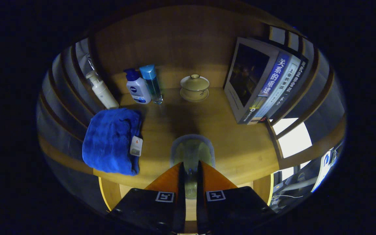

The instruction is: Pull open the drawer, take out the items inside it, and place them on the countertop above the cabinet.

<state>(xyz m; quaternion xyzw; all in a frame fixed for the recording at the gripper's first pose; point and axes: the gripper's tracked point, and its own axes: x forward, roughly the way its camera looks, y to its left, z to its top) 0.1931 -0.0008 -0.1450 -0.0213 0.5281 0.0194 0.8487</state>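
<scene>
My gripper (191, 165) hangs over the front of the wooden countertop (240, 147). Its fingers stand close together, pinching the near wall of a clear glass cup (192, 150). The cup has a greyish rim and a greenish tint, and it sits just ahead of the fingertips, at or just above the countertop surface. Whether it touches the wood I cannot tell. Below the countertop's front edge, on both sides of the fingers, pale wood of the cabinet (114, 192) shows. The drawer's inside is hidden by the gripper body.
A folded blue towel (111, 140) lies left of the cup at the front edge. Behind stand a white pump bottle (101, 91), a white lotion bottle (137, 87) and a blue-capped clear bottle (152, 84). A lidded tea bowl (194, 87) sits at the back; books (266, 85) lean at right.
</scene>
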